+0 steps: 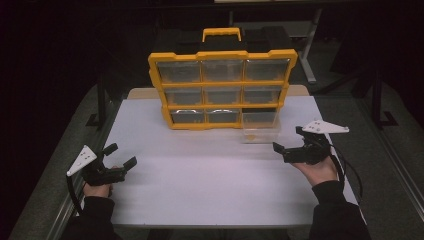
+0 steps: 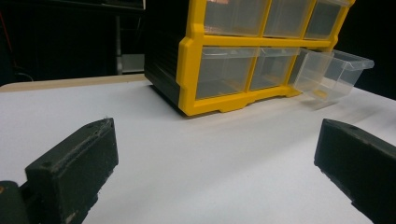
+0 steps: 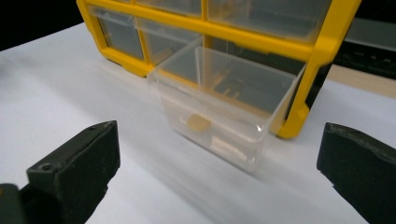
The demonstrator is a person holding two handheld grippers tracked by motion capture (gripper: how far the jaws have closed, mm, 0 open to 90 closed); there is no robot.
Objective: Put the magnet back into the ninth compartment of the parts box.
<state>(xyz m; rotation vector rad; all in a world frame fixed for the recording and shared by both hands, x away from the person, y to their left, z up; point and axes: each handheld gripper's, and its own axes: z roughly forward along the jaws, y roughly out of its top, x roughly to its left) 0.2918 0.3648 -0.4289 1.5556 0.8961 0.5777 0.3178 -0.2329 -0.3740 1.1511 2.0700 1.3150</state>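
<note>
A yellow and black organizer (image 1: 222,85) with several clear drawers stands upright at the back of the white table (image 1: 210,185). Its bottom-right clear drawer (image 1: 259,127) (image 2: 332,74) (image 3: 219,105) is pulled out toward me, and a small yellowish piece (image 3: 198,122) lies inside. My right gripper (image 1: 286,138) is open, a short way right of and in front of that drawer, touching nothing. My left gripper (image 1: 121,155) is open at the table's front left, far from the organizer (image 2: 243,51), with nothing between its fingers.
The organizer's yellow carry handle (image 1: 221,33) points away from me. A wooden table edge (image 1: 145,92) shows behind the white top. Dark floor and table legs (image 1: 307,55) surround the table. White surface lies open between my two grippers.
</note>
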